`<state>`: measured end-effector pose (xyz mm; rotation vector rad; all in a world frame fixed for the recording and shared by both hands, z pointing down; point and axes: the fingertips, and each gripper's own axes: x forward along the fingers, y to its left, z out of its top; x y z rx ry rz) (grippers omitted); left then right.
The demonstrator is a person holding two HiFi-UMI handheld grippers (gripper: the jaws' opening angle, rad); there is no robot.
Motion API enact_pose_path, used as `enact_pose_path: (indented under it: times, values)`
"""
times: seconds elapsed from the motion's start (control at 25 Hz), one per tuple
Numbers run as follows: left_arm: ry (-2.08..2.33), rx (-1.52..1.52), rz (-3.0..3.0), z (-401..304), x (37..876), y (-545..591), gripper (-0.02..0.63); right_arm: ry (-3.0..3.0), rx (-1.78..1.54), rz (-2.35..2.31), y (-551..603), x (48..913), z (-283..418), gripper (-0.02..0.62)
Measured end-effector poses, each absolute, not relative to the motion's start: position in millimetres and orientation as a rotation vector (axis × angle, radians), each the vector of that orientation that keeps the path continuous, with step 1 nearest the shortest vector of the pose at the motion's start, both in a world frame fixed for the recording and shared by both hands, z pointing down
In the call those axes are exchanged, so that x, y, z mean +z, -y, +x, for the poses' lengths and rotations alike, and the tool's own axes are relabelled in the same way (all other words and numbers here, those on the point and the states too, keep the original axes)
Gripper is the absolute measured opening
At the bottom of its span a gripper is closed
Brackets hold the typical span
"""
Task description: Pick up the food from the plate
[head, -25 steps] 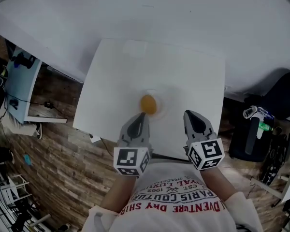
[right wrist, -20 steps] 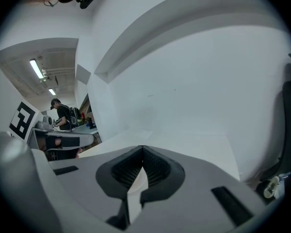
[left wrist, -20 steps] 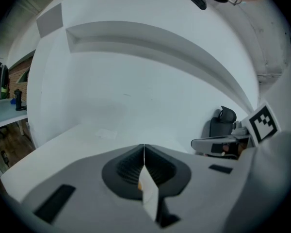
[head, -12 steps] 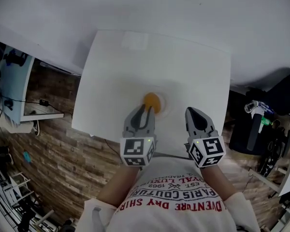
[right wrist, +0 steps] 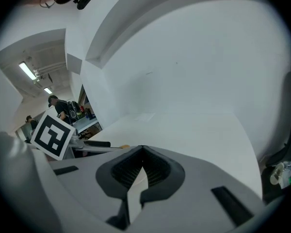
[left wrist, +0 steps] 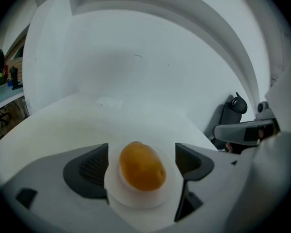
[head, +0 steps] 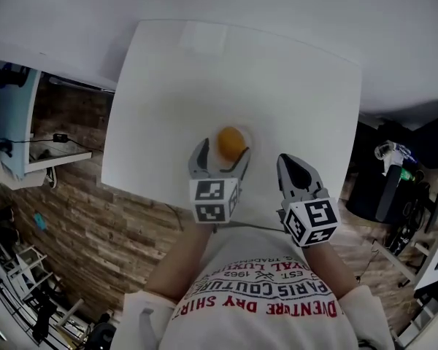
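An orange, egg-shaped piece of food (head: 231, 141) (left wrist: 141, 165) lies on a small white plate (head: 247, 154) (left wrist: 136, 204) near the front edge of the white table (head: 168, 86). My left gripper (head: 223, 152) (left wrist: 141, 165) reaches over the plate. Its jaws are opening and stand wide on either side of the food, with the pads (left wrist: 89, 169) clear of it. My right gripper (head: 287, 163) (right wrist: 143, 152) hovers to the right of the plate, shut with nothing in it. In the right gripper view a sliver of the food (right wrist: 124, 146) shows past the left gripper's marker cube (right wrist: 51, 132).
The table stands against a white wall. A black chair and bags (head: 394, 188) sit on the wood floor (head: 66, 217) to the right. A light blue desk (head: 14, 122) is at the left. The person's printed shirt (head: 259, 301) fills the bottom.
The left gripper has moved forward to the plate and its jaws have gone from shut to wide apart around the food. The right gripper has stayed shut beside it.
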<state>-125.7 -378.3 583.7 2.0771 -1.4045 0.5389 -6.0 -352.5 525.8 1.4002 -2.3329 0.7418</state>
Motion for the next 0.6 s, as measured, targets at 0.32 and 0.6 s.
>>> enact_pose_path:
  times: [0.32,0.6]
  values:
    - [1.255,0.772,2.078,-102.8,615.8,391.7,0.417,2.306,0.837,1.336,349.1,548.8,0.0,0.009]
    - [1.247,0.882,2.049,-102.1,633.9,393.8,0.417,2.288,0.862,1.35,351.6,552.8,14.6,0.009]
